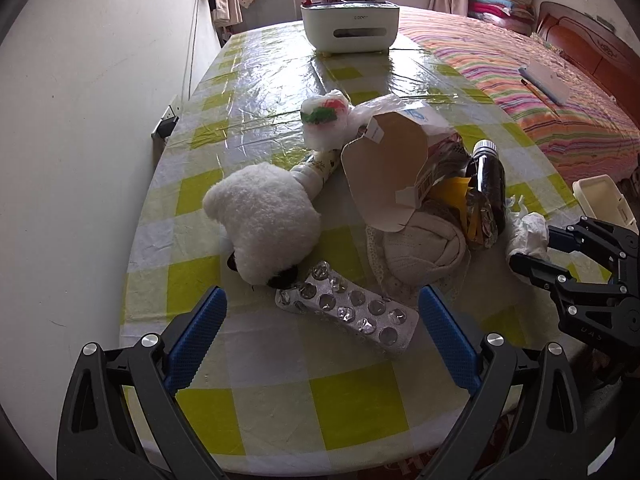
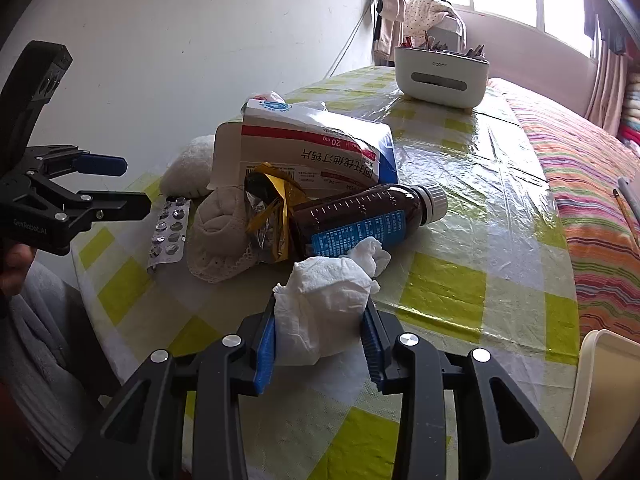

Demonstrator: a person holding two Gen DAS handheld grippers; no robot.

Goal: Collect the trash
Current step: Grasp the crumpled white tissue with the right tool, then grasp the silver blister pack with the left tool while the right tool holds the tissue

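The desk (image 1: 280,400), under a yellow-and-white checked cloth with a glossy plastic cover, carries a heap of clutter near its front edge. At its far end stands a white caddy (image 1: 350,26), well apart from the heap. Largest in the heap is an opened medicine carton (image 2: 312,152), leaning on the rest; beside it lies a white plush toy (image 1: 264,220) and a cream knitted piece (image 1: 424,248). A dark brown bottle (image 2: 368,212) lies on its side in front of the carton, with a crumpled gold wrapper (image 2: 268,208) against its base.

The right gripper (image 2: 320,336) has its jaws pinching a crumpled white tissue (image 2: 324,304): the blue pads press on both flanks of the wad, which bulges up out of the jaws and touches the bottle at its far end. The tissue sits at the near edge of the heap.

The left gripper (image 1: 322,324) has its jaws spread wide, holding nothing. A silver blister pack (image 1: 348,312) lies flat on the desk between them, slanted, its near end close to the right-hand pad and its far end by the plush toy.
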